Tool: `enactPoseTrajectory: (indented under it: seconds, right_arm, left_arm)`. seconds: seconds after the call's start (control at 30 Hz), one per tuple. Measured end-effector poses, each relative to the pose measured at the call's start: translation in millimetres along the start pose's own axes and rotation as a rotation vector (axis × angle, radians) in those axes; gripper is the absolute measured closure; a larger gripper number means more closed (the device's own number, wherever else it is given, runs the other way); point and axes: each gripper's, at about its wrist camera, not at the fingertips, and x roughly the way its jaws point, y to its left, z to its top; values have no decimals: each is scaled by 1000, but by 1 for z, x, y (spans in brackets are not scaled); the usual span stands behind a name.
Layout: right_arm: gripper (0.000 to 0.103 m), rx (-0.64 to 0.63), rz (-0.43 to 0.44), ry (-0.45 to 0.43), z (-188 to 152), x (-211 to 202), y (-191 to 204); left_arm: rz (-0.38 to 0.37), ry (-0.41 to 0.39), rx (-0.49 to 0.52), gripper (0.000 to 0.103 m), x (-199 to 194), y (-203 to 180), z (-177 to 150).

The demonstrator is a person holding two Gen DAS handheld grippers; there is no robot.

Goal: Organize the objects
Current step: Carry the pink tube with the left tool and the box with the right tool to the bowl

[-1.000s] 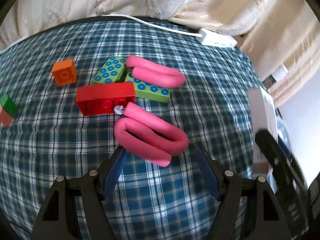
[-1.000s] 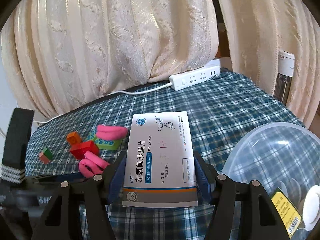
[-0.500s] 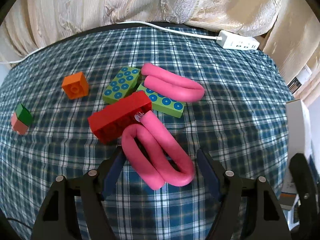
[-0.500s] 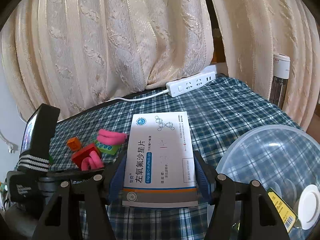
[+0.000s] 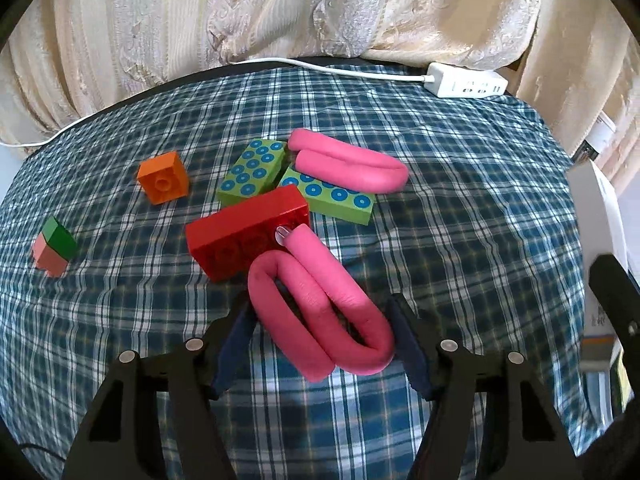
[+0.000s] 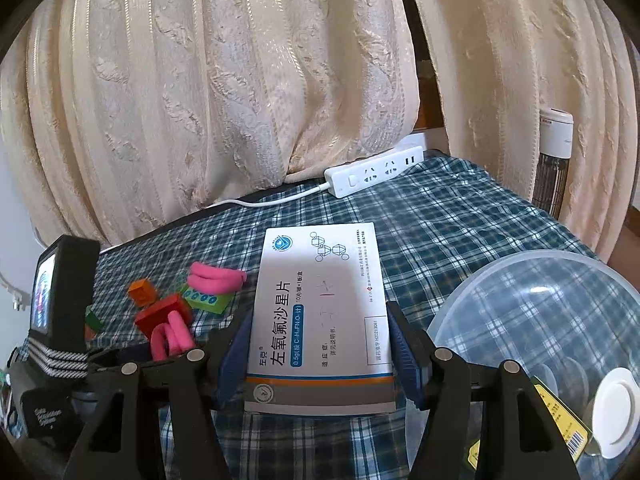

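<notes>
My left gripper [image 5: 320, 332] is open around a folded pink foam roller [image 5: 316, 312] lying on the plaid cloth; its fingers stand on either side, close to it. The roller's far end touches a red brick [image 5: 244, 232]. Behind lie two green dotted bricks [image 5: 254, 170], a second pink roller [image 5: 348, 164], an orange brick [image 5: 163, 177] and a small green-and-pink block [image 5: 54, 246]. My right gripper [image 6: 320, 348] is shut on a white medicine box [image 6: 320, 312], held above the table.
A clear plastic bowl [image 6: 540, 320] with a small bottle inside sits at the right in the right wrist view. A white power strip [image 5: 466, 85] and its cable lie at the table's far edge against cream curtains. A heater [image 6: 554, 160] stands beyond.
My left gripper has swung and advanced so the near pink roller now sits between its fingers. The right gripper still holds the box and has shifted only slightly.
</notes>
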Motion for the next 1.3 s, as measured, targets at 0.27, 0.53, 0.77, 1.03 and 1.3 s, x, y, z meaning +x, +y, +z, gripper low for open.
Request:
enactPoseTrajectory:
  seconds: [0.27, 0.53, 0.77, 1.03, 1.3]
  right_arm:
    - [37, 27, 4, 1, 0, -5, -6]
    - [37, 85, -23, 6, 4, -28, -35]
    - [37, 129, -71, -14, 10, -55, -71]
    - [37, 185, -129, -35, 16, -76, -113]
    - [37, 223, -161, -30, 18, -79, -143]
  left_arm:
    - [-43, -44, 45, 36, -23, -13, -4]
    - [-97, -66, 99, 36, -36, -37, -6]
    - [-149, -85, 163, 36, -46, -66, -5]
    - [-204, -100, 238, 36, -54, -101, -3]
    - [-257, -115, 318, 36, -61, -139, -1]
